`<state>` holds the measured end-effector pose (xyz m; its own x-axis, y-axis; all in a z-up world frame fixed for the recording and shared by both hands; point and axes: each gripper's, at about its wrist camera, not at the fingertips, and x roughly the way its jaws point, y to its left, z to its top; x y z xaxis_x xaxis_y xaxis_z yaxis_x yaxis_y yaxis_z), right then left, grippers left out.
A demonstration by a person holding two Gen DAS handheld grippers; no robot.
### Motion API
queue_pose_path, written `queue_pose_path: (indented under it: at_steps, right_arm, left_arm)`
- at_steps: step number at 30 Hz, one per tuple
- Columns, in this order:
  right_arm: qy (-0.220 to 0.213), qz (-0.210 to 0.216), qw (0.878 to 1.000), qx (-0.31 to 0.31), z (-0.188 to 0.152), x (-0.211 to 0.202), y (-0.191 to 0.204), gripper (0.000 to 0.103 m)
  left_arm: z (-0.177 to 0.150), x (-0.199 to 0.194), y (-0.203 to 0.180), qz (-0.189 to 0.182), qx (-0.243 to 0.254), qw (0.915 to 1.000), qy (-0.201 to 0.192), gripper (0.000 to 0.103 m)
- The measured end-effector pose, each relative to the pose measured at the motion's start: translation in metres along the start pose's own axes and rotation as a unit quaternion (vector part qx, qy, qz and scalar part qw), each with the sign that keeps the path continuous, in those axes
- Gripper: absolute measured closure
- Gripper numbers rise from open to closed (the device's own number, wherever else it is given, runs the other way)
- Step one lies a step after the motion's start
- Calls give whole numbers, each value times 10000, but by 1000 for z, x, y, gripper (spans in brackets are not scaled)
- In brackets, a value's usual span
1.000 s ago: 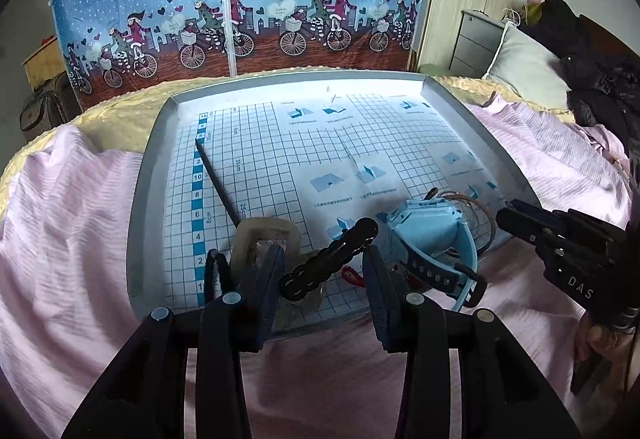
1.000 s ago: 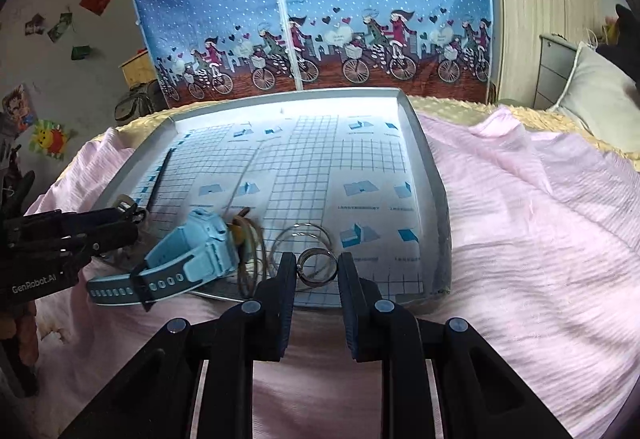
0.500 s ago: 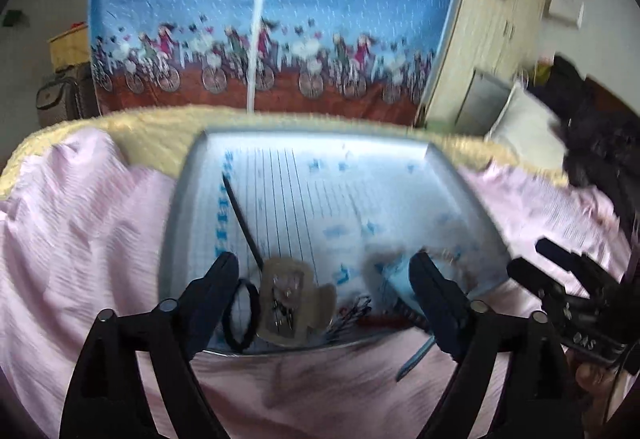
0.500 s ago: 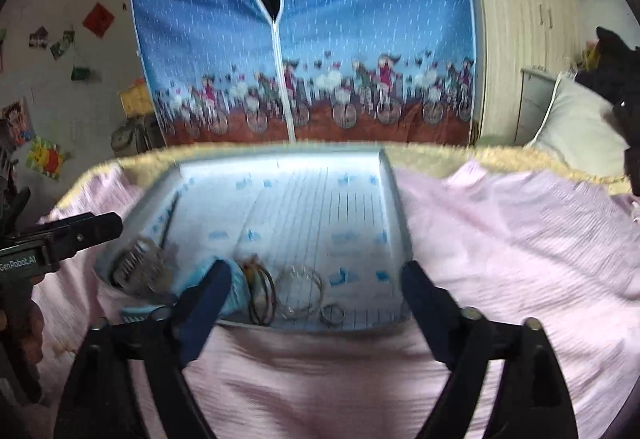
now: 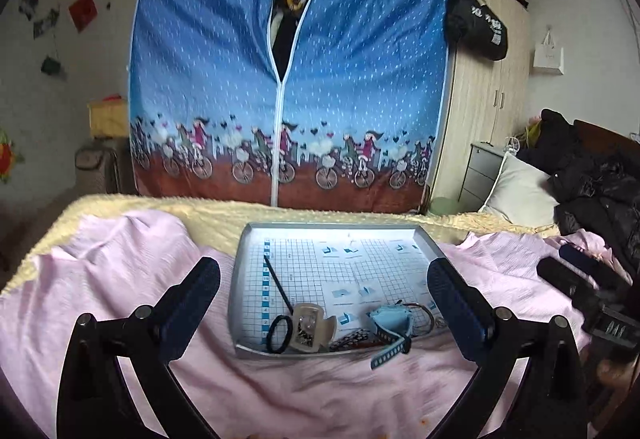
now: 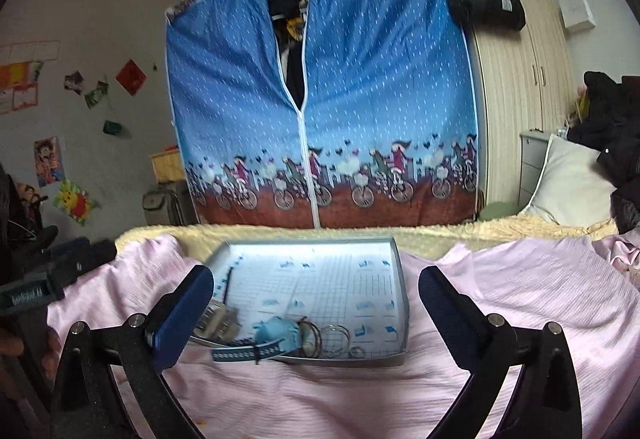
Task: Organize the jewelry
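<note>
Both claws have pulled back from the tray since a second ago and opened wide. Then the left claw [image 5: 324, 303] held a black beaded hair clip and the right claw [image 6: 316, 309] was closed on a small metal ring; now both hold nothing, and their blue pads stand far apart above the pink bed sheet [image 5: 120, 279].

Between the left fingers lies the grey tray with a blue grid mat [image 5: 344, 263], resting on the bed. Along its near edge, from left to right, are a black elastic hair band [image 5: 279, 335], a beige rectangular clip [image 5: 310, 327], the black beaded hair clip [image 5: 352, 339] lying flat, and a light blue watch [image 5: 390, 321] whose strap hangs over the tray rim. Beside the watch are some thin rings (brown and metal ones) [image 6: 320, 335], and the small metal ring [image 6: 357, 352] lies near the front right corner. A thin dark stick [image 5: 277, 281] lies diagonally on the mat.
</note>
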<state>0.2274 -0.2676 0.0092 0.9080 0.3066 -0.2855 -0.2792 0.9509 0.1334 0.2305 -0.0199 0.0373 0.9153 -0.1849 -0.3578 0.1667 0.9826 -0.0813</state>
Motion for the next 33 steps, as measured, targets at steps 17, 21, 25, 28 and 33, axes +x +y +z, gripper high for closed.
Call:
queue_pose_path:
  at_steps: [17, 21, 25, 28, 33]
  right_arm:
    - [-546, -34, 9984, -166, -34, -107, 47, 0]
    - [-500, -48, 9984, -258, -47, -123, 57, 0]
    - [-399, -43, 9987, -320, -56, -130, 66, 0]
    - [-359, -28, 9988, -347, -61, -133, 71, 0]
    - [-341, -89, 9986, -396, -66, -132, 71, 0]
  left_arm:
    - [-49, -107, -18, 133, 126, 9993, -321, 1]
    - [-58, -125, -18, 181, 81, 9992, -342, 1]
    - [-69, -143, -18, 260, 88, 9989, -378, 1]
    - [-75, -151, -18, 308, 103, 9987, -387, 1]
    - [-80, -159, -18, 279, 63, 9987, -422, 1]
